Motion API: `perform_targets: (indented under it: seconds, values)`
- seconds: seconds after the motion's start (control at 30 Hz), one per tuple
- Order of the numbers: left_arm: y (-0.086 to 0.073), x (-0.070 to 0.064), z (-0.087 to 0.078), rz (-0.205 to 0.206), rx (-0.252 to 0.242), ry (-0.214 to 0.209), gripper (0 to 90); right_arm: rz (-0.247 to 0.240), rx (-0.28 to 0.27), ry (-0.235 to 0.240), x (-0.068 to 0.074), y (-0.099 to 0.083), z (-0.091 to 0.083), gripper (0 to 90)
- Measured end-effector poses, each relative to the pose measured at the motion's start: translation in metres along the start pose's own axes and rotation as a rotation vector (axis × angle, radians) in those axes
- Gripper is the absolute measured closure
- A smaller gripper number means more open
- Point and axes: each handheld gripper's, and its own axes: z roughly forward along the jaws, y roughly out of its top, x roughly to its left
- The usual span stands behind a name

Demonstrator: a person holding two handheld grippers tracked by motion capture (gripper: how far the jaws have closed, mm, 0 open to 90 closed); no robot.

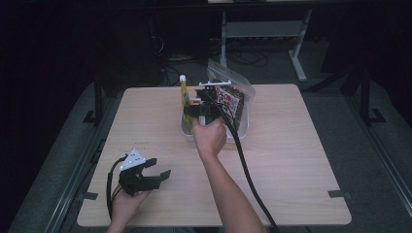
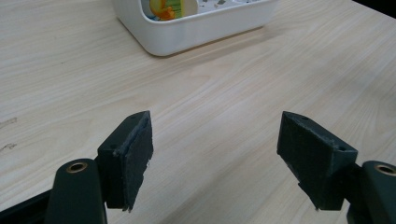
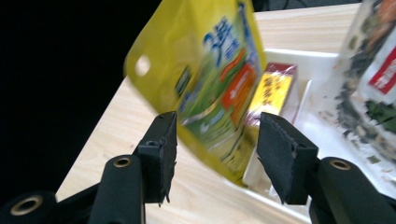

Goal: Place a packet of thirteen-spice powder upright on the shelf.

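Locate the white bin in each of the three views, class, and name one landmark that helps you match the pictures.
High view: the white bin sits at the table's centre, behind the right gripper.
Left gripper view: its rounded corner lies at the top edge, beyond the open jaws.
Right gripper view: its rim runs from the upper right to the bottom.
Shared landmark: the yellow pouch standing in it.
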Motion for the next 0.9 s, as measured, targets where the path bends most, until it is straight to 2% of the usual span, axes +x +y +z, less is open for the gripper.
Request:
perform_targets:
  seconds: [0.07, 0.33, 0.6, 0.9]
  values:
    - [0.000, 0.001, -0.001, 0.000, -0.001, 0.002, 26.2, -0.006, 0.019, 0.015, 0.000, -0.005, -0.001, 46.4]
    - [-0.001, 0.001, -0.001, -0.003, 0.001, 0.001, 26.2, -0.025, 0.040, 0.064, -0.005, -0.023, -0.010, 45.6]
    - [-0.001, 0.001, -0.001, 0.001, 0.003, 0.001, 26.1, -0.051, 0.052, 0.071, -0.015, -0.040, -0.024, 45.0]
    - [-0.001, 0.000, 0.000, 0.002, 0.004, 0.004, 26.1, -0.034, 0.067, 0.072, -0.032, -0.065, -0.033, 43.7]
